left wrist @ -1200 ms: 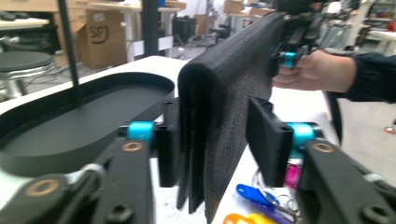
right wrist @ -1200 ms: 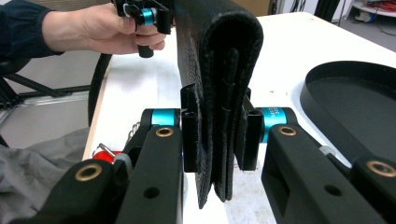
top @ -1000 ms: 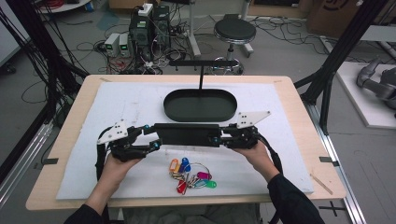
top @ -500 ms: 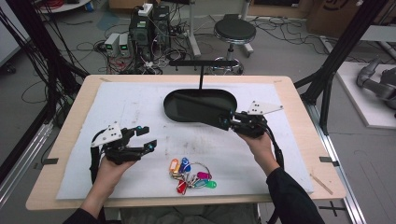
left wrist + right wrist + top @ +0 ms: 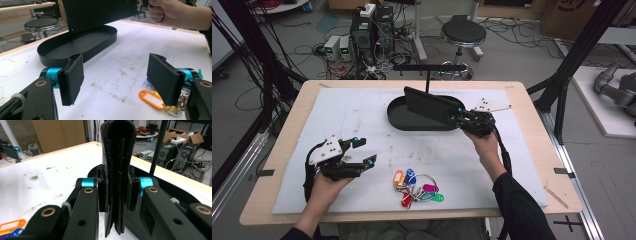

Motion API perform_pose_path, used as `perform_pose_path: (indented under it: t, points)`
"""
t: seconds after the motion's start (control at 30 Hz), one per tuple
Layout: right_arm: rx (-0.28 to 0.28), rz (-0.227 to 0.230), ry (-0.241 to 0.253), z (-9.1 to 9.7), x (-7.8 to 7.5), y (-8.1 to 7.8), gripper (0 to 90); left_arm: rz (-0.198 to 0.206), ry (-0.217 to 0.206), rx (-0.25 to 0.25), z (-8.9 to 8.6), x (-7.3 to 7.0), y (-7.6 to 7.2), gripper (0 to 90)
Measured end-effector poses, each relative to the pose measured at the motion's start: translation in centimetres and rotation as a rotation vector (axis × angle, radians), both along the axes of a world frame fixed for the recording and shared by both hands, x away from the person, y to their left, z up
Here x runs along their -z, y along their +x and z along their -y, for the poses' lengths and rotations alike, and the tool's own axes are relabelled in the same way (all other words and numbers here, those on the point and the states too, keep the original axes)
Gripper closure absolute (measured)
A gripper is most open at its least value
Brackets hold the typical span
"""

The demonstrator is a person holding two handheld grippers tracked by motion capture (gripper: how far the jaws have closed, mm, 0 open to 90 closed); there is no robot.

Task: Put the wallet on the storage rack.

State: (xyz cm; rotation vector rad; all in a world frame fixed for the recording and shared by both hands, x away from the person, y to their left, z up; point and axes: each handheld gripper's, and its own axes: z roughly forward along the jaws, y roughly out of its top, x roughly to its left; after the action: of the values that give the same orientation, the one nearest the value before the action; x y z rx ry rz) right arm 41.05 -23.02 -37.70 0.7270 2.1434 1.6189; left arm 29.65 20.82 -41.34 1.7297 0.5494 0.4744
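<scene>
My right tool [image 5: 462,119] is clamped on the black wallet [image 5: 432,106] and holds it over the black oval tray [image 5: 399,121]. My left tool [image 5: 361,152] has just been opening; its jaws stand wide with nothing between them, near the bunch of coloured key tags [image 5: 417,189]. The tabletop [image 5: 287,120] carries a stained white mat [image 5: 357,112]. Behind it I see a stool [image 5: 463,34] and cables [image 5: 282,55] on the floor.

A grey floor [image 5: 522,55] lies beyond the wooden table [image 5: 532,115]. Far left, computer boxes [image 5: 372,30] sit among tangled cables [image 5: 312,55]. A round stool [image 5: 463,34] stands far centre, cardboard boxes [image 5: 572,15] far right.
</scene>
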Motion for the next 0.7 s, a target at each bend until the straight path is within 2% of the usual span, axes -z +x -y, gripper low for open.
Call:
perform_pose_path:
  t: [0.13, 0.17, 0.33, 0.4, 0.5, 0.7]
  points:
    - [0.01, 0.007, 0.016, -0.6, 0.0, 0.7, 77.9, 0.002, 0.009, 0.0, -0.1, 0.0, -0.1, 29.4]
    - [0.008, -0.008, 0.017, -0.7, -0.1, 1.0, 77.8, 0.001, 0.009, 0.0, -0.1, 0.0, -0.1, 29.4]
    - [0.013, -0.012, -0.011, -1.6, -0.1, 2.2, 77.8, 0.004, 0.013, -0.002, -0.2, 0.1, -0.3, 29.4]
    - [0.013, -0.001, -0.002, -1.9, 0.0, 2.6, 77.8, 0.006, 0.015, -0.002, -0.2, 0.1, -0.4, 29.4]
    - [0.02, -0.028, -0.002, -2.2, 0.4, 3.3, 77.8, 0.006, 0.017, 0.001, -0.3, 0.1, -0.4, 29.4]
    - [0.006, -0.042, -0.031, -2.9, 1.0, 4.7, 77.7, 0.005, 0.016, -0.002, -0.4, 0.1, -0.5, 29.3]
